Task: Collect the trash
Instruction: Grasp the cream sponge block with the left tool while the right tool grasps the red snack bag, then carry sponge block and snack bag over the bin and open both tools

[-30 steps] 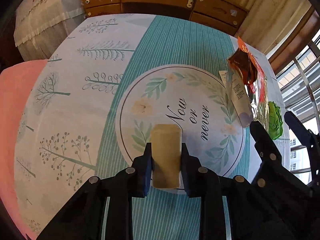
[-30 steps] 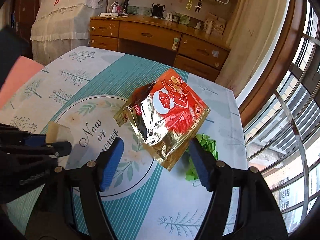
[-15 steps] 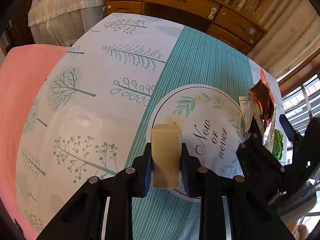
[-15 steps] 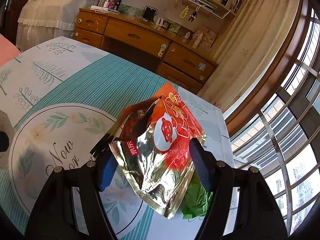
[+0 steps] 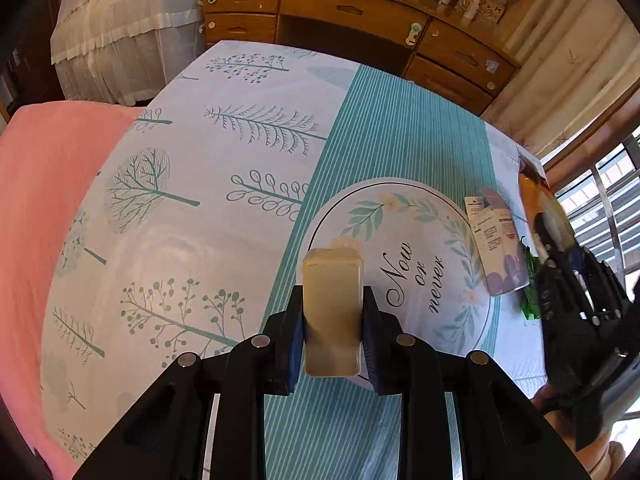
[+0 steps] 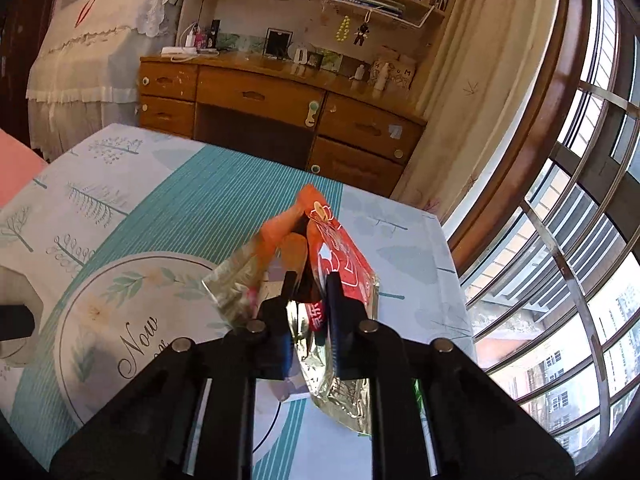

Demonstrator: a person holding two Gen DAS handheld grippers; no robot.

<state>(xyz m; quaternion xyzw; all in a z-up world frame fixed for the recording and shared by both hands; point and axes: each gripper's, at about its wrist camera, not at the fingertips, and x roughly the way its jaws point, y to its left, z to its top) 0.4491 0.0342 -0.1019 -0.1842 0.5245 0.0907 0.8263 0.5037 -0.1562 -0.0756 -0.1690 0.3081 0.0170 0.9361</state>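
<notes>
Right gripper [image 6: 308,292], jaws just closed, pinches the crinkly foil snack bag [image 6: 344,276] mid-body; light and slippery, likely best gripped at a seam. Left gripper [image 5: 332,312] clamps a stiff beige block [image 5: 332,308] above the bed [image 5: 240,140].
</notes>
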